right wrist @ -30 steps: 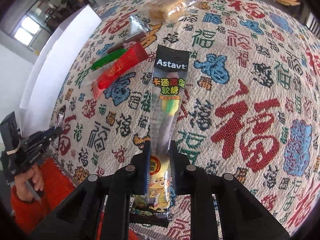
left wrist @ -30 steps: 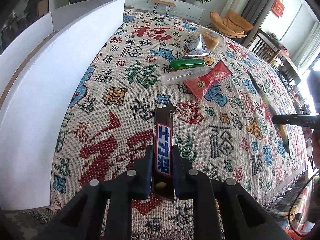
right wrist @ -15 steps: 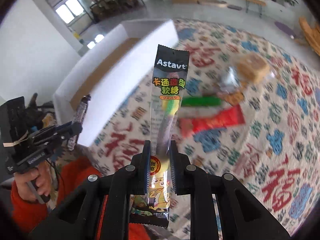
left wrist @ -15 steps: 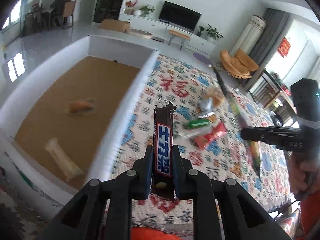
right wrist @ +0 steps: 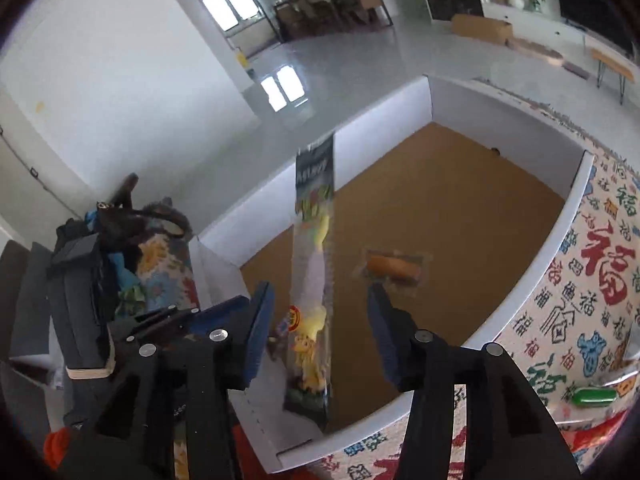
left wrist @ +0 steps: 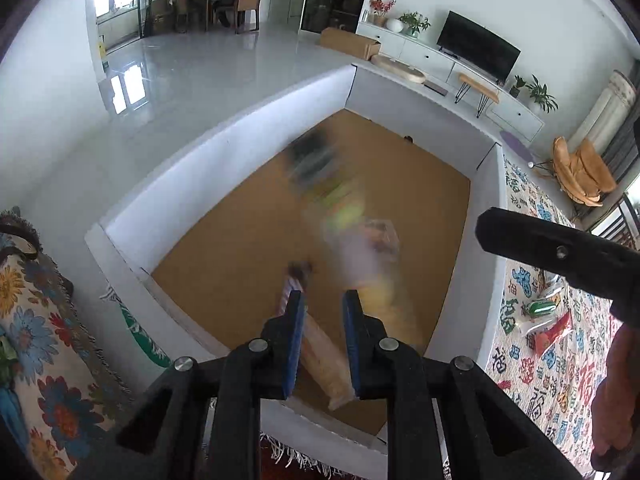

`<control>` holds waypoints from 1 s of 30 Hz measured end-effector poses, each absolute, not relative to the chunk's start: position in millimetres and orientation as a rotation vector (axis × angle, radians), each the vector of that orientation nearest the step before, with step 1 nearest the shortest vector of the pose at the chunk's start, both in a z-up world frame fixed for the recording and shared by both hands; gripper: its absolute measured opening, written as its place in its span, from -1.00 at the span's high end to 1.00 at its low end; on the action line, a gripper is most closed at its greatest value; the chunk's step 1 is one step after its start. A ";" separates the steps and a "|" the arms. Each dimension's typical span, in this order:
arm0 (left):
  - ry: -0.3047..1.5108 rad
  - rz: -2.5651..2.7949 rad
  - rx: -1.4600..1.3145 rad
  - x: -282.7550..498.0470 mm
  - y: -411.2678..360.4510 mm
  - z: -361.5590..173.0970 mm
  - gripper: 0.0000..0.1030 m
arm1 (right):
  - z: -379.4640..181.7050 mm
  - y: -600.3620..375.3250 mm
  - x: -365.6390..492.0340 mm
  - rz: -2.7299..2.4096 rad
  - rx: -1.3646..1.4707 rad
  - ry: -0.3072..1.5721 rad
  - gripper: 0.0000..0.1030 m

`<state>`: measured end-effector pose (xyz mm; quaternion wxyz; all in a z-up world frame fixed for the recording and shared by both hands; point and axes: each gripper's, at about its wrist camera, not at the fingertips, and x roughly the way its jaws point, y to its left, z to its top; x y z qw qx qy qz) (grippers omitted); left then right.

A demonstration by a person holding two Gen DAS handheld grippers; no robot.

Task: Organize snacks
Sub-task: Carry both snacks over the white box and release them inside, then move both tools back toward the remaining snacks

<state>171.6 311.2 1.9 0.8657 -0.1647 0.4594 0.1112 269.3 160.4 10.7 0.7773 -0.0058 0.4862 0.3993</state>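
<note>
Long clear gummy-candy packet with a black top (right wrist: 312, 280): loose and blurred between the half-wide jaws of the right tool (right wrist: 320, 300), which have just been opening, over the white-walled, brown-floored box (right wrist: 540, 260). Left tool (left wrist: 322, 300): narrow gap, nothing between the pads; dark chocolate bar (left wrist: 296, 280) blurred at its tip. Step: drop-off. Next: fetch the green packet (right wrist: 592, 396) from the patterned cloth (right wrist: 580, 300).

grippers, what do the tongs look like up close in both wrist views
Both are black plastic. The left tongs and right tongs have two angular arms with round silver bolts and blue pads on the inner faces. An orange-red sleeve shows low in the right view.
</note>
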 end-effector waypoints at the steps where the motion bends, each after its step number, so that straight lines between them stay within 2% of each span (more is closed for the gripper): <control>1: 0.962 0.231 -0.332 168.7 305.8 0.7 0.63 | 9.3 154.7 266.5 0.865 -0.005 1.049 -0.01; 5: 0.958 0.149 -0.319 160.1 264.1 -0.2 0.62 | 3.4 102.3 254.3 0.819 -0.045 0.995 -0.12; 6: 0.954 0.112 -0.326 157.9 250.0 -1.1 0.54 | 1.4 89.6 250.6 0.797 -0.065 0.978 -0.18; 8: 0.939 0.027 -0.334 150.8 212.9 -2.8 0.08 | -9.4 41.8 239.8 0.725 -0.107 0.945 -0.21; 9: 0.925 -0.003 -0.331 146.0 197.9 -3.2 -0.40 | -15.2 20.4 235.1 0.688 -0.123 0.937 -0.22; 10: 0.902 -0.037 -0.320 141.8 177.7 -3.5 -0.64 | -23.5 -4.7 232.1 0.643 -0.139 0.933 -0.21; 12: 0.878 -0.112 -0.285 136.6 137.1 -4.3 -0.66 | -41.2 -60.3 219.1 0.535 -0.156 0.931 -0.21; 19: 0.975 -0.257 -0.163 159.0 32.8 -50.4 -0.67 | -101.9 -228.5 167.0 0.150 -0.157 0.950 -0.22; 24: 1.002 -0.174 -0.075 177.3 9.2 -85.0 -0.67 | -123.3 -266.0 147.1 0.026 -0.098 0.949 -0.23; 25: 1.005 -0.158 -0.059 180.9 8.4 -91.1 -0.67 | -125.1 -270.7 145.4 0.017 -0.078 0.930 -0.36; 30: 1.048 -0.098 -0.033 183.3 17.6 -111.1 -0.67 | -126.5 -271.6 146.1 -0.008 -0.032 0.914 -0.49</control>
